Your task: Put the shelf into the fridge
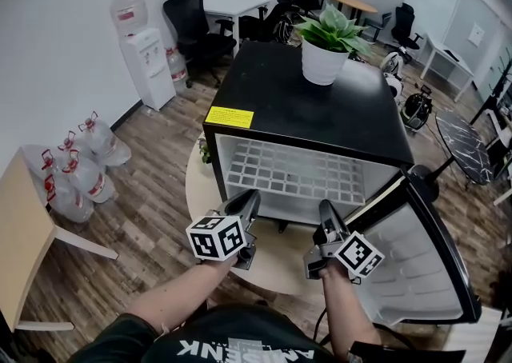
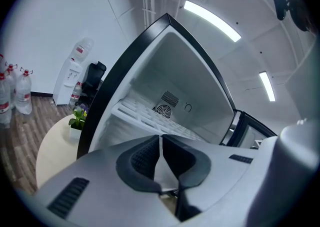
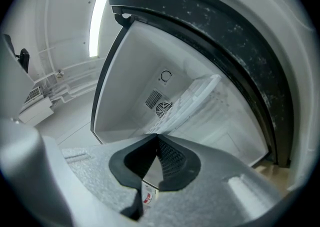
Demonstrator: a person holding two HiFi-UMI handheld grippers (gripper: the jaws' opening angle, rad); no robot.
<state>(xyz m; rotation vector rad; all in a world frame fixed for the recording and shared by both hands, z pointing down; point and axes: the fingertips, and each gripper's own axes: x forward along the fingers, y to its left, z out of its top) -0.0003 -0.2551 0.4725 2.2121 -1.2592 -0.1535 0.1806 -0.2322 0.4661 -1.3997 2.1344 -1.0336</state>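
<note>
Shows white grid shelf [image 1: 292, 177] lying level inside open black fridge [image 1: 304, 101], spanning its width. Finds left claw [image 1: 253, 196] and right claw [image 1: 325, 207] just before the opening, the 2 pinched together on nothing, clear of the shelf. Places fridge on round bench [image 1: 276, 264], door [image 1: 420, 261] open rightward, potted plant [image 1: 322, 61] on top.

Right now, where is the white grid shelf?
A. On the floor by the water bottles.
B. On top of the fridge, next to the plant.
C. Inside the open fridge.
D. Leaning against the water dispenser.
C: the head view shows the shelf lying inside the fridge, whose door stands open.
</note>
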